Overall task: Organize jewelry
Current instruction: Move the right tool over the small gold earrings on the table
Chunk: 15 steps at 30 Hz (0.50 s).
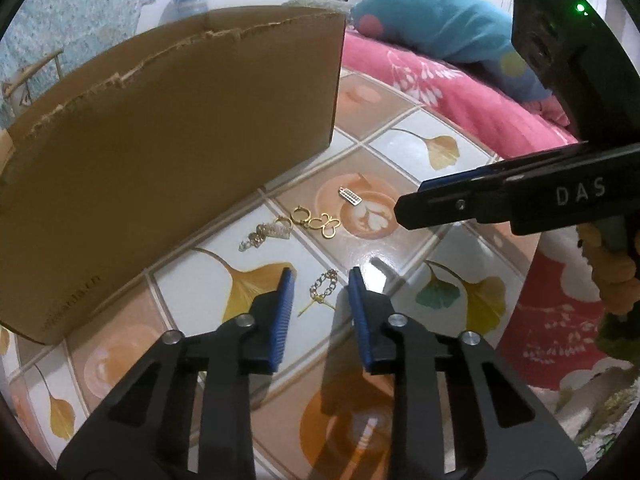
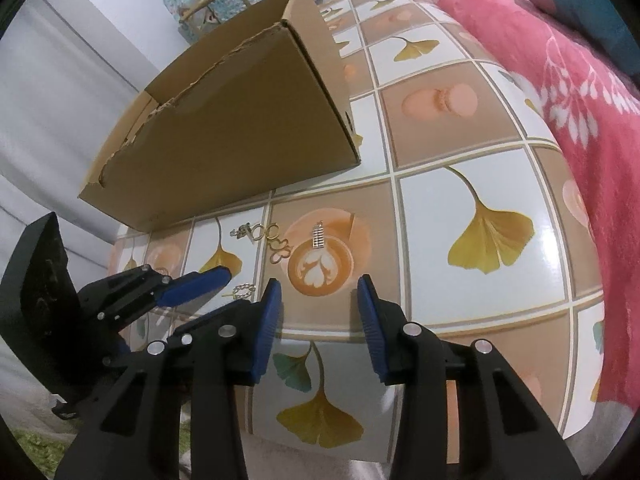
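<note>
Black left tool (image 1: 321, 280), blue ribbed pads (image 1: 285, 312), silver screws — right tool (image 2: 319, 285) alike, "DAS" lettering

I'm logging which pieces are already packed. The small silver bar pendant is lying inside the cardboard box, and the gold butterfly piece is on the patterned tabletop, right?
Not quite. The silver bar pendant is not inside the cardboard box; it lies on the patterned tabletop, on the latte print, as the right wrist view shows. The gold butterfly piece is on the tabletop, as you said.
</note>
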{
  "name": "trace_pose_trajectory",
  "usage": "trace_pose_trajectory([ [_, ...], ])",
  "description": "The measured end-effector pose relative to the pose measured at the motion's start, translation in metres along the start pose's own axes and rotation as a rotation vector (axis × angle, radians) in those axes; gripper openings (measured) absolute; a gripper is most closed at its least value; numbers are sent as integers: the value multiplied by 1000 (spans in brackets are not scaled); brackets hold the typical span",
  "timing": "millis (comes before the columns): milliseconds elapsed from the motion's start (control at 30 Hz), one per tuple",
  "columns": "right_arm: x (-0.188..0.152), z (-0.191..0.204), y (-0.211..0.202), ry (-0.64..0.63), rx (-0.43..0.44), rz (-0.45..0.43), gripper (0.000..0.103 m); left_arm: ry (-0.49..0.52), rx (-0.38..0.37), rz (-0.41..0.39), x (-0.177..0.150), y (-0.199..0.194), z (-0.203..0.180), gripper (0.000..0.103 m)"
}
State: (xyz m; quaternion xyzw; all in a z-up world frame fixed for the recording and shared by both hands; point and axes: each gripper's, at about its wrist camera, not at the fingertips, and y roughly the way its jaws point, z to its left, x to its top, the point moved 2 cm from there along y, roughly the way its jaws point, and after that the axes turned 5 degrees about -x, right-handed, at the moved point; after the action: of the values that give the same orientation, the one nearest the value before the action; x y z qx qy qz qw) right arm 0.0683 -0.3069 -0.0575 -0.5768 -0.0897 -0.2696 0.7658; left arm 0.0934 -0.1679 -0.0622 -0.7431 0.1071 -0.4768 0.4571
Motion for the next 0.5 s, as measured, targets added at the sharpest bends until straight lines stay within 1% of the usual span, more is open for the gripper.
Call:
trace_pose_trajectory([
  [67, 0, -1, 2, 4, 3, 2, 39, 17, 12, 7, 1, 1, -2, 25],
  [100, 0, -2, 2, 5, 5, 3, 39, 22, 16, 9, 1, 2, -3, 20],
  [133, 0, -2, 3, 4, 6, 3, 39, 29, 23, 12, 1, 2, -4, 19],
  [333, 3, 1, 5, -3, 15, -2, 39, 49, 36, 25, 1, 2, -7, 17],
  [367, 3, 2, 5, -6, 12, -5, 39, 51, 41, 24, 1, 2, -8, 14],
  [400, 4, 2, 5, -9, 9, -6, 39, 56, 46, 22, 0, 2, -8, 7],
  [433, 5, 3, 5, -14, 4, -9, 39, 58, 49, 22, 0, 2, -8, 4],
  [500, 6, 4, 4, -22, -4, -12, 39, 58, 50, 19, -1, 0, -8, 3],
])
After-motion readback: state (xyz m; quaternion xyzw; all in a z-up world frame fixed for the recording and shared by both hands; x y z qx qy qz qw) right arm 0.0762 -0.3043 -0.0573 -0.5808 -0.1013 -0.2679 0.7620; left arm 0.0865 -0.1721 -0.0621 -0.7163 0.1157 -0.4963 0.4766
